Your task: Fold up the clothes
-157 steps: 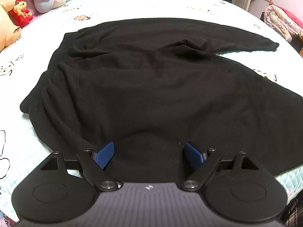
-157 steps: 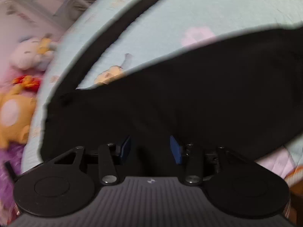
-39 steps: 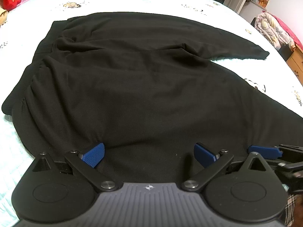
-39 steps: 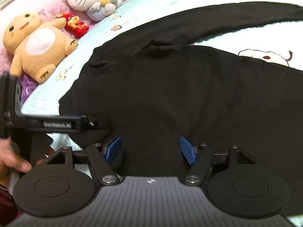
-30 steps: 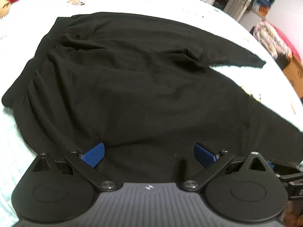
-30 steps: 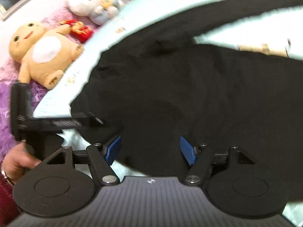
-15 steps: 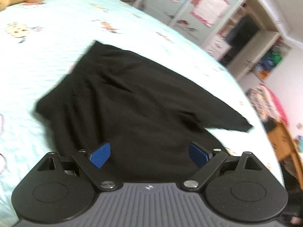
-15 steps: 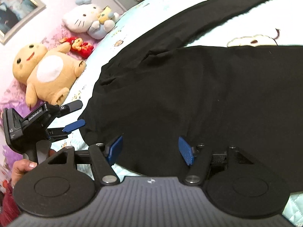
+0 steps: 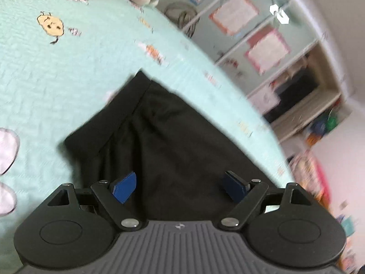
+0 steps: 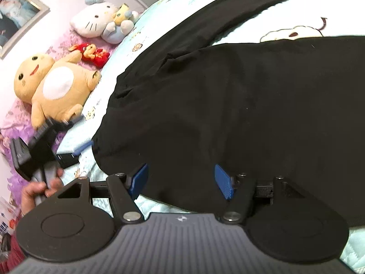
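A black long-sleeved garment (image 10: pixel 239 105) lies spread on the pale green bed (image 9: pixel 57 75). In the left wrist view its near left corner (image 9: pixel 164 141) lies between my blue pads. My left gripper (image 9: pixel 180 186) is open, low over that corner; it also shows in the right wrist view (image 10: pixel 75 150), at the garment's left edge, held by a hand. My right gripper (image 10: pixel 181 181) is open over the garment's near hem, with nothing between its pads but cloth below. One sleeve (image 10: pixel 228 16) stretches to the far right.
Plush toys sit at the head of the bed: a tan bear (image 10: pixel 52 89), a white cat (image 10: pixel 98 22), a small red toy (image 10: pixel 93 52). White shelves and cupboards (image 9: pixel 285 73) stand beyond the bed's far side.
My left gripper has swung left and tilted toward the garment's left corner. My right gripper has stayed over the near hem. Both remain open.
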`<state>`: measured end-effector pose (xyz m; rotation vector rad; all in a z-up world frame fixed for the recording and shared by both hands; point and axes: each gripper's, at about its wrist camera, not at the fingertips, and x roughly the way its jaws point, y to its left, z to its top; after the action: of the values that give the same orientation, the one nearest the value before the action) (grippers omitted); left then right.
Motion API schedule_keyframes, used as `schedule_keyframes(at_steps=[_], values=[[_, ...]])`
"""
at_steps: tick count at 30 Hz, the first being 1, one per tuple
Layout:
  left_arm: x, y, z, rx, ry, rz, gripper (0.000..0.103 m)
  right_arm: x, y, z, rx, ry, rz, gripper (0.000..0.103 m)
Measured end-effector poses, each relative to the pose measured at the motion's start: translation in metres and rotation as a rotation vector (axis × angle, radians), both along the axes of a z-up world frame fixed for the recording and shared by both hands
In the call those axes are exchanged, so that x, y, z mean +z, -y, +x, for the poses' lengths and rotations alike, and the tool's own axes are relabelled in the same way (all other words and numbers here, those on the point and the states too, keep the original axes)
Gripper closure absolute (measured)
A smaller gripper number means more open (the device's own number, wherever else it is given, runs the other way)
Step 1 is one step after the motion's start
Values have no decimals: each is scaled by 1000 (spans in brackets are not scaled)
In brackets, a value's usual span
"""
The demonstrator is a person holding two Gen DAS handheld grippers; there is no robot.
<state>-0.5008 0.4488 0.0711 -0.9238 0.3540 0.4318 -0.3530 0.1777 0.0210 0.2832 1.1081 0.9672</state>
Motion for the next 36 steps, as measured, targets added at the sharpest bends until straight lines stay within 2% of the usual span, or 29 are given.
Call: schedule_keyframes(at_steps=[2,4,6,7,8,10,15,18,19,20,22,23,25,30,32,36], values=[[-2,-10,6,57,14,-13,17,5,-4,2,12,28,-16,38],[-12,-21,16,111,-12,-45,18,10,-8,3,20,53,-29,38],[-26,-29,29,105,-35,-74,25,17,-11,9,18,67,-24,38],[-33,-31,34,105,-80,-83,38,21,-13,12,17,73,-21,38],[-39,-31,35,121,-130,-86,58,26,-15,17,13,83,-17,38],[-45,-26,31,157,-170,-59,75,38,-21,27,10,107,-6,38],[-32,-20,14,205,-56,-50,72,74,-50,56,54,215,44,38],[-22,-14,16,193,45,6,48,96,-90,79,125,330,47,38],[-27,-15,18,182,44,-2,40,102,-108,86,154,381,46,38],[-32,-16,21,172,42,-11,38,106,-126,92,185,432,46,38],[-41,-18,25,150,39,-27,41,113,-162,105,245,528,40,38],[-46,-19,28,139,37,-35,51,113,-180,111,272,560,29,38],[-56,-21,33,117,33,-51,63,110,-216,124,321,589,4,38],[-63,-24,37,98,31,-63,62,90,-284,147,391,602,-37,37],[-63,-23,39,95,20,-45,61,81,-307,150,421,645,-68,37],[-64,-20,43,88,3,-12,61,66,-350,150,530,789,-132,37]])
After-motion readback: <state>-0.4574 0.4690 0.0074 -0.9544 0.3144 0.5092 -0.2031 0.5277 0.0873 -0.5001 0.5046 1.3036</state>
